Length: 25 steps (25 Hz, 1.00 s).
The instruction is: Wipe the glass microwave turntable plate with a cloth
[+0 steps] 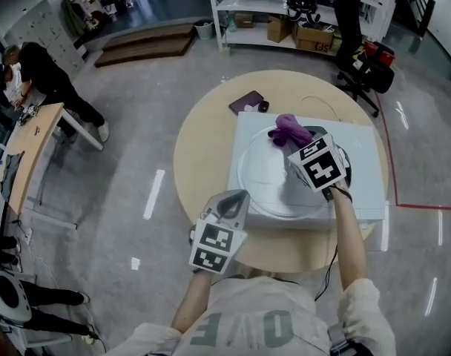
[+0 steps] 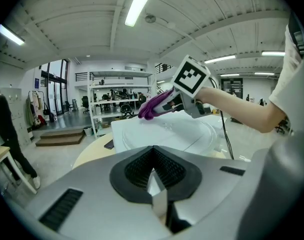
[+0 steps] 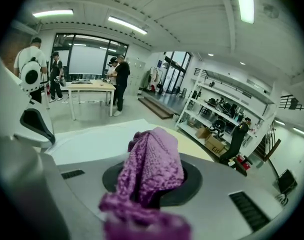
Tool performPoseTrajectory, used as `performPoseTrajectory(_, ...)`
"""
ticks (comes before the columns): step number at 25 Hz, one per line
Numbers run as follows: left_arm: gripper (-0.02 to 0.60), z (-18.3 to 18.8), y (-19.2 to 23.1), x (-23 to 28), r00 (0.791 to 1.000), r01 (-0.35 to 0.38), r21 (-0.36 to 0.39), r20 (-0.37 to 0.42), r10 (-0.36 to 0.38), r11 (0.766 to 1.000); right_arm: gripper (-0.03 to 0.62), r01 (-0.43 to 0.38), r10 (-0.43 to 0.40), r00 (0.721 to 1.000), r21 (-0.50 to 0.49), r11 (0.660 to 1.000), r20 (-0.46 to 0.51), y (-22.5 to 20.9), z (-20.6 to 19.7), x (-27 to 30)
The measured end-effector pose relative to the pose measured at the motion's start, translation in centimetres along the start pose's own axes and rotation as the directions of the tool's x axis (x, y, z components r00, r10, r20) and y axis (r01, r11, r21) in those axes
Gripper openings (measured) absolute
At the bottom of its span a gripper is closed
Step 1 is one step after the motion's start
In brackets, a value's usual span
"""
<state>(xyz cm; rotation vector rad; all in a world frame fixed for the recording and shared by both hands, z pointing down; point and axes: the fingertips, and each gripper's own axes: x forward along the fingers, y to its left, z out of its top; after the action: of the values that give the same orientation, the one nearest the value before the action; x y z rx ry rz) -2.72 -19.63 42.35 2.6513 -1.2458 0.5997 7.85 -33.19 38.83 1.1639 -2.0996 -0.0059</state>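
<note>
Your right claw (image 3: 148,196) pinches the soft cloth (image 3: 153,159); your left claw (image 2: 156,186) is pressed together, empty. The glass plate (image 1: 259,188) is probably slick and fragile: steady its rim.

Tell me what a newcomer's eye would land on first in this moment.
The purple cloth stands out most. It is bunched in the right gripper and sits over the far edge of the glass turntable plate. The plate lies on a white surface on the round wooden table. The left gripper is shut and empty, held back at the table's near edge.
</note>
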Motion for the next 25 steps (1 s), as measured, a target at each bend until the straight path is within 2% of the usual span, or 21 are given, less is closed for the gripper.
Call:
performPoseTrajectory(4,0.003,0.1,0.1,-0.1,1.0,0.004,-0.018,0.015,-0.004,1.0,0.049,0.009,-0.01,0.999,-0.027,1.0,-0.037,0.2,-0.9,0.8)
performPoseTrajectory(9,0.003,0.0,0.0,0.1,1.0,-0.009,0.011,-0.001,0.009,1.0,0.049,-0.018,0.016,0.999,-0.043,0.999,-0.035,1.2,-0.9,-0.1)
performPoseTrajectory(15,0.003,-0.1,0.1,0.3,1.0,-0.009,0.02,0.002,0.009,1.0,0.049,-0.049,0.046,0.998,-0.087,0.995,-0.035,4.2,-2.1,-2.2)
performPoseTrajectory(25,0.003,0.0,0.1,0.3,1.0,-0.009,0.028,0.004,0.009,1.0,0.049,-0.159,0.154,0.987,-0.126,0.979,-0.05,10.9,-3.9,-7.1)
